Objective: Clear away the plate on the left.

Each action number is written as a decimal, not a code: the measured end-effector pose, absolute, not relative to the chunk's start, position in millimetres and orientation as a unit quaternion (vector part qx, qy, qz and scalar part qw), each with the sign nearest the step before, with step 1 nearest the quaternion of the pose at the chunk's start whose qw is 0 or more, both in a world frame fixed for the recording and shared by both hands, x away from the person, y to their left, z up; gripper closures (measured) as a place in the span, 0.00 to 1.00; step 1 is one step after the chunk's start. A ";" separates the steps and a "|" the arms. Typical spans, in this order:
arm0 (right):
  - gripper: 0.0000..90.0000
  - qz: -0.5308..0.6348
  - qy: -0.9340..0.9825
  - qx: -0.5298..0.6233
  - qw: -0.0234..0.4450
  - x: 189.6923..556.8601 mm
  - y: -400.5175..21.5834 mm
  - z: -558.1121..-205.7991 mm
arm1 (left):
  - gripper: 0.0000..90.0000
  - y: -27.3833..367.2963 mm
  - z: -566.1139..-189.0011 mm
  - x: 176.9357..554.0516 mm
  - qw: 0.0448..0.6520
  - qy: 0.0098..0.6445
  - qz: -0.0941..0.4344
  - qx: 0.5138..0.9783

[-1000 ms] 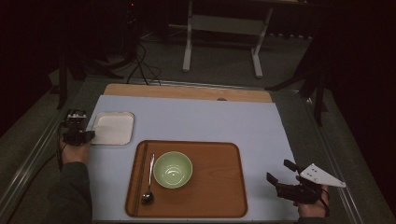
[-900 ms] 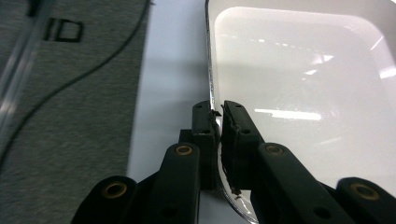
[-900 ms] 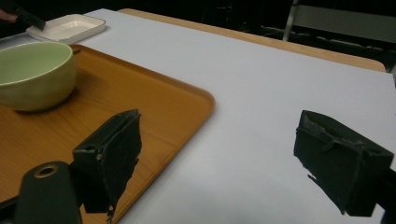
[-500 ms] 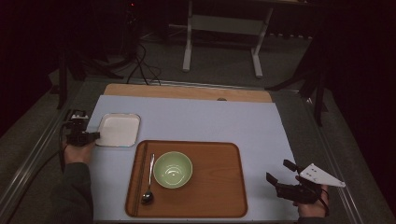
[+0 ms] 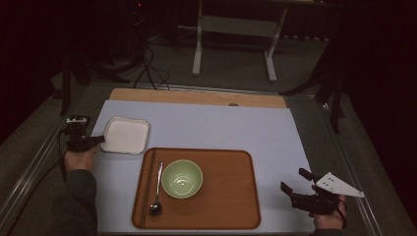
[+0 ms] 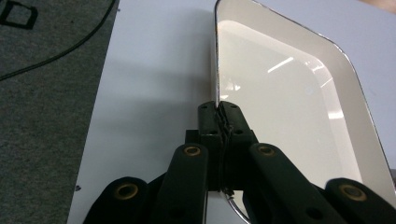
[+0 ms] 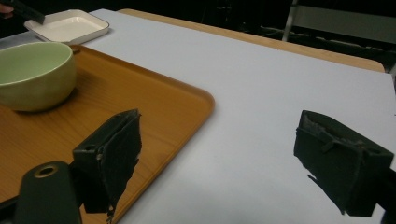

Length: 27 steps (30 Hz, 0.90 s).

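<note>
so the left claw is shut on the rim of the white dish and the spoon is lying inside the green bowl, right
Not quite. The left claw is shut on the white dish rim, but the spoon lies on the wooden tray beside the green bowl, not inside it. The high view shows this.

Tray (image 5: 231, 206) blocks centre; mat (image 5: 221, 125) beyond open

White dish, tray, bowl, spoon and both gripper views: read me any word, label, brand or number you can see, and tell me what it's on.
None: no readable text stands on the white dish, wooden tray, green bowl or spoon.
Too cut off to read: a black outlined mark on the grey floor, at the left gripper view's top left corner.
</note>
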State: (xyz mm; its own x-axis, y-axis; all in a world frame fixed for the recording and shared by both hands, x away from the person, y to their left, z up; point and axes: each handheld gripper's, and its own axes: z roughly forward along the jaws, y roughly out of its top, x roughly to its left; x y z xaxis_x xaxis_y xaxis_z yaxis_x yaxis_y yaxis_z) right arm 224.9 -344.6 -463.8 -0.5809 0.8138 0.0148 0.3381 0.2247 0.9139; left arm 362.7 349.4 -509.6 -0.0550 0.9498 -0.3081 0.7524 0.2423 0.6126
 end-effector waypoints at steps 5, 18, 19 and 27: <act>0.16 0.487 0.744 0.387 0.244 225.2 -344.2 -464.0 | 1.00 349.0 -500.5 361.2 0.354 0.705 0.147 0.596; 0.16 0.487 0.745 0.386 0.244 225.0 -344.1 -463.7 | 1.00 333.0 -468.8 361.9 0.390 0.667 0.152 0.617; 0.16 0.486 0.745 0.386 0.244 224.9 -344.1 -463.6 | 1.00 329.5 -463.6 362.2 0.395 0.660 0.152 0.620; 0.16 0.486 0.745 0.386 0.244 224.9 -344.0 -463.6 | 1.00 315.2 -446.1 364.1 0.410 0.635 0.152 0.637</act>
